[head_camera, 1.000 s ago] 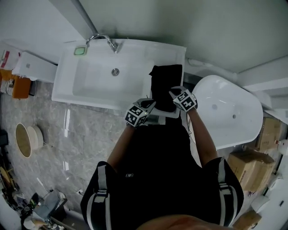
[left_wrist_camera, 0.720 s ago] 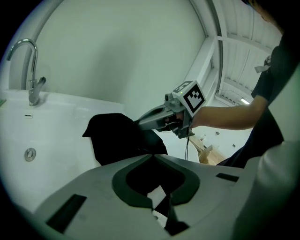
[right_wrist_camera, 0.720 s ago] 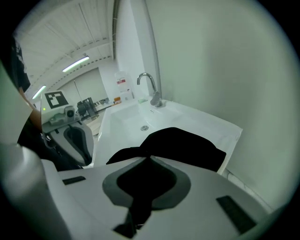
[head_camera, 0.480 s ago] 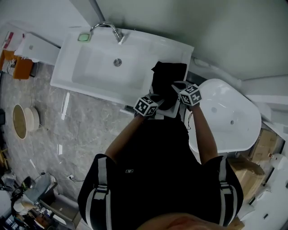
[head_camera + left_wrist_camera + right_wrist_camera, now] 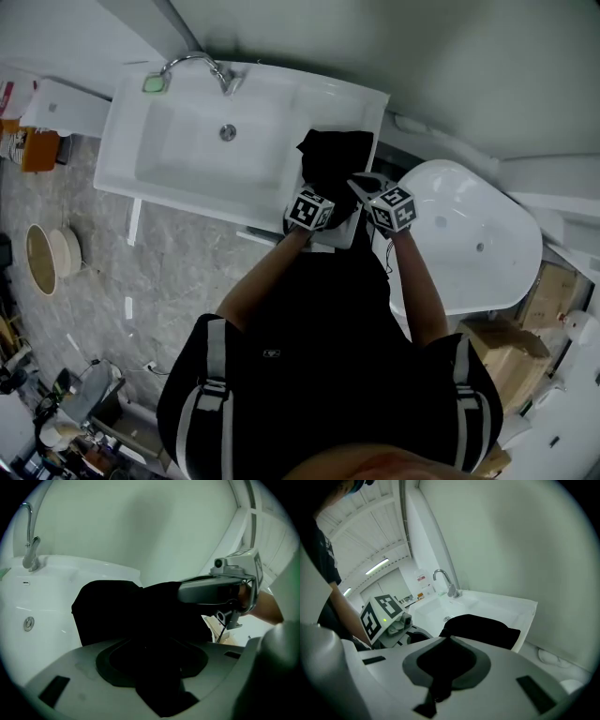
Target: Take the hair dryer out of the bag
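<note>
**Bag and contents.** The black bag [image 5: 330, 157] lay on the flat right-hand part of the white sink [image 5: 120, 164], just right of the basin and near the far wall. The hair dryer could not be seen outside the bag. The cloth stood bunched and uneven.

**Left gripper.** The left gripper [image 5: 315, 201] was at the bag's near left edge. In its own view black cloth filled the space between the jaws, which were clamped on that cloth.

**Right gripper.** The right gripper [image 5: 364, 184] was at the bag's near right edge, close beside the left one. In its own view the jaws were pressed together, and a peak of the bag's cloth was drawn up to their tip.

**Change noted.** One second earlier the left gripper was at the counter's near edge, short of the bag, and the bag lay flatter. Half a second earlier both grippers had reached the bag's near edge. At this moment both were on the cloth and closer together.

**Surroundings.**
- A chrome faucet [image 5: 195, 64] stood at the sink's far rim.
- A small green item [image 5: 153, 83] sat just left of the faucet.
- A white bathtub [image 5: 523, 230] stood right of the sink.
- Cardboard boxes [image 5: 548, 292] lay beyond the bathtub.
- The floor [image 5: 89, 300] left of the person was grey and marbled.
</note>
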Available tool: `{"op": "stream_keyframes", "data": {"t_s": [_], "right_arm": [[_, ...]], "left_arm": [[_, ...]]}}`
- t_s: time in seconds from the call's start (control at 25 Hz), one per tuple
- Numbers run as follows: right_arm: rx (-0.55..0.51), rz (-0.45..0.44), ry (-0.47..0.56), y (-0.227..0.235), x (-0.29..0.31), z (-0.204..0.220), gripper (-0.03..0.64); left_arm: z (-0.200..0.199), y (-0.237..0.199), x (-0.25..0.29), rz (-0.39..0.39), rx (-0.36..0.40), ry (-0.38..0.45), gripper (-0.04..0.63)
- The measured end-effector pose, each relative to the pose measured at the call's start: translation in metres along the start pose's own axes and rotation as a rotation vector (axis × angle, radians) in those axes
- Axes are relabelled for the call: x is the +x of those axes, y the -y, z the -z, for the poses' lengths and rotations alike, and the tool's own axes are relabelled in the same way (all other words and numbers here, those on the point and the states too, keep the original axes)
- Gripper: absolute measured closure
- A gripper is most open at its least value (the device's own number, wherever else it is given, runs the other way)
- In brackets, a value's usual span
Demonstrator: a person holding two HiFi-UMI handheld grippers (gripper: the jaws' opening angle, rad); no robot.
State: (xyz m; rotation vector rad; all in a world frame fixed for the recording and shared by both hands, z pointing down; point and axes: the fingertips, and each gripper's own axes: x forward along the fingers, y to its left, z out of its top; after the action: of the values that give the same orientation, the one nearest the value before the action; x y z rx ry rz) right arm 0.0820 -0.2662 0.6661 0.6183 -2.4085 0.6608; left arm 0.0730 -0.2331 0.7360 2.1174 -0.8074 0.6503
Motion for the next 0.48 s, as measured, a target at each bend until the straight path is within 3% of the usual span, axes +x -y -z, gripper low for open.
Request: {"op": "stream_keyframes", "data": {"t_s": [0.24,0.36,0.48], "right_arm": [[-0.001,-0.025,0.002,-0.005,0.003,0.003,0.546],[-0.009,-0.027,-0.008,-0.009,0.003,0.007,0.546],[-0.020,-0.027,-0.026,-0.011,-0.001,0.014,0.546]], "left_arm": [[0.002,-0.011,0.023,-0.067,-0.027,-0.071,0.397],[0.002,-0.017,0.029,-0.092,-0.033,-0.069,0.391],[-0.004,-0.026,0.033,-0.166,-0.015,-0.064,0.391]]}}
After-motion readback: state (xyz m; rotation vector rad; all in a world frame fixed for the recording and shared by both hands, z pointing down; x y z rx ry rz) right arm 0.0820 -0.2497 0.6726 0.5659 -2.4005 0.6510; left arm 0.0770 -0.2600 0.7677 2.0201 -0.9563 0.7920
